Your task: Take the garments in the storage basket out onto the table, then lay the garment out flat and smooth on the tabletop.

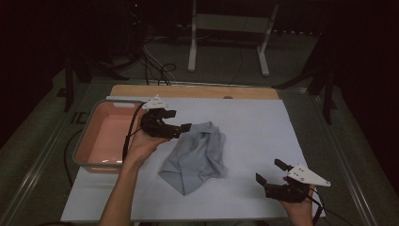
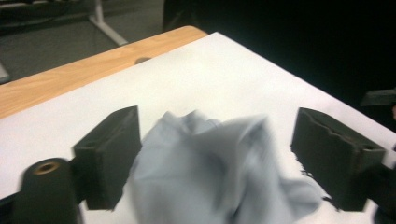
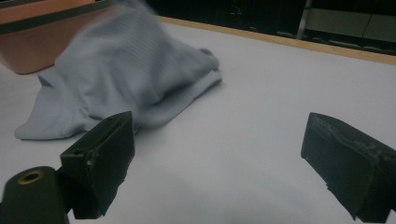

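A crumpled light grey cloth (image 1: 195, 153) lies heaped on the white sheet near the table's middle. My left gripper (image 1: 179, 120) hovers at the cloth's upper left corner, beside the tub. In the left gripper view its jaws stand wide apart, and the blurred cloth (image 2: 210, 168) bulges between them without being pinched. My right gripper (image 1: 270, 171) rests low at the front right, open, well clear of the cloth. In the right gripper view the cloth (image 3: 121, 79) sits beyond and to the left of the open gripper (image 3: 219, 158), with bare sheet between the jaws.
A salmon-pink plastic tub (image 1: 84, 136) stands at the table's left edge, close to the cloth; its wall (image 3: 28, 56) shows behind the heap. A wooden strip (image 1: 197, 91) runs along the far edge. A white metal stand (image 1: 193, 47) and cables are on the floor beyond.
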Available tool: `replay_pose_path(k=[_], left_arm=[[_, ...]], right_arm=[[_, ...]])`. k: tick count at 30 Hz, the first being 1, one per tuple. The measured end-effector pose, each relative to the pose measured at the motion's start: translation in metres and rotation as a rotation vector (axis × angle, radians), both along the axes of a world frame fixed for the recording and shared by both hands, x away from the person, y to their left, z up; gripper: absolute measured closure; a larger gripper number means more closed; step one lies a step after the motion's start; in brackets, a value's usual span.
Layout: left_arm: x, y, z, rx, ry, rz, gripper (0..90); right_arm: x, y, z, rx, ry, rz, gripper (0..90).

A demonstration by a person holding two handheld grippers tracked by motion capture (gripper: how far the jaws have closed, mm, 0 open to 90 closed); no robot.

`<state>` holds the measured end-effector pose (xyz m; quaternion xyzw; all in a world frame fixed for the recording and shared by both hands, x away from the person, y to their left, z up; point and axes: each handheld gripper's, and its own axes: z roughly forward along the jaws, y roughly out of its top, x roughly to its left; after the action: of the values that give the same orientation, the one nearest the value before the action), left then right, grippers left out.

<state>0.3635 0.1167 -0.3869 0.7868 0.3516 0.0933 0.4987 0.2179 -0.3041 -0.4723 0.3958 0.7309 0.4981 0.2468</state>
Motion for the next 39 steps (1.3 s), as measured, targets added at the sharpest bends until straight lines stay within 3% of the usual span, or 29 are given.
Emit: replay_pose_path(k=[7, 12, 25, 33, 37, 39], left_arm=[[0.001, 0.006, -0.004, 0.009, 0.008, 0.026, 3.9], [0.000, 0.006, -0.009, 0.008, 0.006, 0.035, 1.0], [-0.014, 0.011, -0.022, 0.032, -0.034, 0.090, 1.2], [-0.026, 0.013, -0.034, 0.030, -0.044, 0.097, 6.7], [-0.033, 0.010, -0.042, 0.059, -0.044, 0.087, 7.2], [-0.035, 0.010, -0.046, 0.054, -0.040, 0.085, 7.4]], right_arm=[[0.000, 0.001, -0.001, -0.001, 0.003, 0.006, 9.6], [0.000, 0.002, -0.001, -0.005, 0.003, 0.009, 9.6], [0.003, 0.009, -0.003, -0.009, 0.016, 0.023, 9.7], [0.007, 0.019, -0.004, -0.006, 0.024, 0.045, 9.7], [0.013, 0.028, -0.006, -0.002, 0.031, 0.064, 9.7], [0.015, 0.034, -0.006, -0.007, 0.035, 0.075, 9.8]])
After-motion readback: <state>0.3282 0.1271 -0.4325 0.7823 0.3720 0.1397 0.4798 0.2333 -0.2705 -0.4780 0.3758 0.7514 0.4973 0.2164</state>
